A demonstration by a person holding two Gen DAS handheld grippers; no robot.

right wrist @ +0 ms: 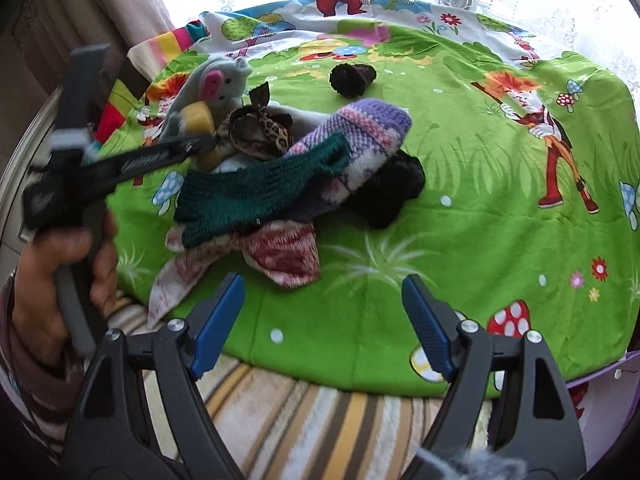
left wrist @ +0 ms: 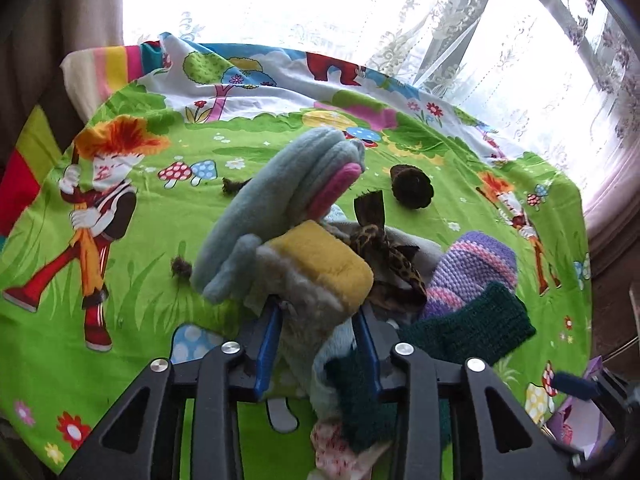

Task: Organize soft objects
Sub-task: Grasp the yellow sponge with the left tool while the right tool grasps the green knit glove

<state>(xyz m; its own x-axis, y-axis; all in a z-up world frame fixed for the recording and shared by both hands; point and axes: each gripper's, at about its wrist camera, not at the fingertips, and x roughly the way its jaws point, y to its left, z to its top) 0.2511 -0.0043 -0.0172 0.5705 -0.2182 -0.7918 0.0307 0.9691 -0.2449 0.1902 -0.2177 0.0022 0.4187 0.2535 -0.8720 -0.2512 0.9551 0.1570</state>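
Your green cartoon sheet (right wrist: 460, 216) carries the heap. Only the right view shows the black sock (right wrist: 394, 188) beside it. Your left gripper (left wrist: 316, 312) pinches the grey plush slipper (left wrist: 280, 208); your right gripper (right wrist: 324, 320) hangs spread, empty.

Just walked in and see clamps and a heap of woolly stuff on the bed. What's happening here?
A person is sorting soft items on a cartoon-print sheet, holding a gripper in each hand. The left gripper has its blue fingers closed on a grey plush slipper with a yellow cuff, at the edge of a pile with a green knit piece and a purple striped sock. The right gripper is open and empty.
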